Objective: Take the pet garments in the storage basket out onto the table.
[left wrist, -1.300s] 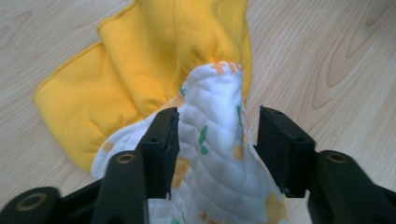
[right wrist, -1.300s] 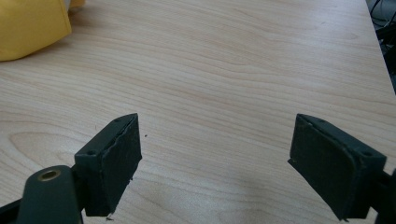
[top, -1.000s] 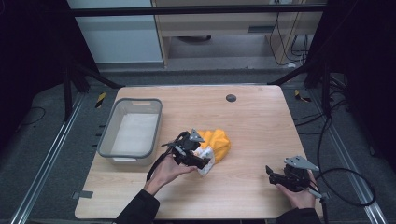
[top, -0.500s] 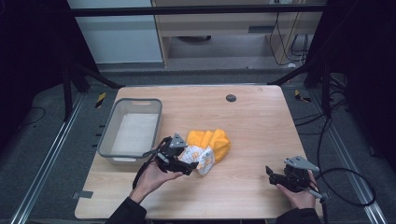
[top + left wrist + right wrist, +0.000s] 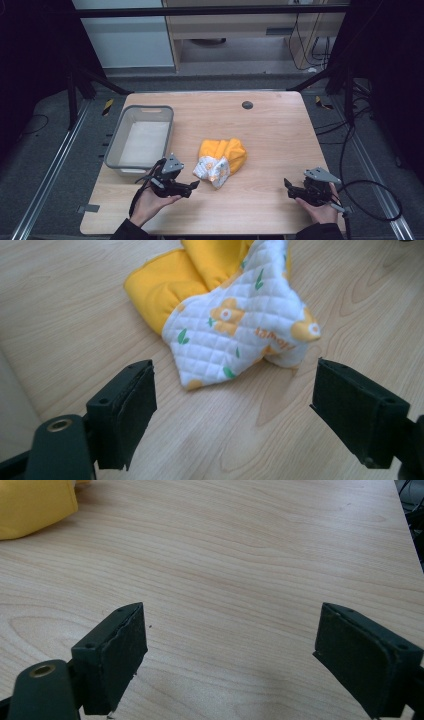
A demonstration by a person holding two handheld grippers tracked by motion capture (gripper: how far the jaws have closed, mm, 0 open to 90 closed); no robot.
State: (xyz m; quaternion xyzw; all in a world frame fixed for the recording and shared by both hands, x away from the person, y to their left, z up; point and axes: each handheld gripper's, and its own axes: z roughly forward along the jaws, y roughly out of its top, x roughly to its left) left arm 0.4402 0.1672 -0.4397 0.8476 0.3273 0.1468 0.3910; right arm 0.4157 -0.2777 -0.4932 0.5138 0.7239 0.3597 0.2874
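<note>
Nearest the front edge of the wooden table (image 5: 270, 125), the left gripper (image 5: 194, 185) sits in the person's left hand (image 5: 150, 202) low over the wood, its black jaws pointing toward the middle of the table and spread wide with nothing between them; they have just been opening, and the pads press on nothing. Over at the right front corner, the right gripper (image 5: 287, 184) rests in the right hand (image 5: 320, 210), jaws likewise wide apart over bare wood, its cable trailing off the table's right side. Just beyond the left gripper lies the folded cloth (image 5: 222, 159), a small quilted piece with a plain yellow outer side and a white lining printed with yellow flowers and green leaves; in the left gripper view its white flap (image 5: 240, 325) lies flat on the wood a little ahead of the jaw tips, clear of both pads, with the yellow part (image 5: 170, 285) behind it. The cloth is near the table's centre, well apart from the right gripper. Farther back on the left stands a grey plastic bin (image 5: 120, 132), close to the table's left edge. Farthest off, near the rear edge, is a small dark round hole (image 5: 247, 105) in the tabletop
</note>
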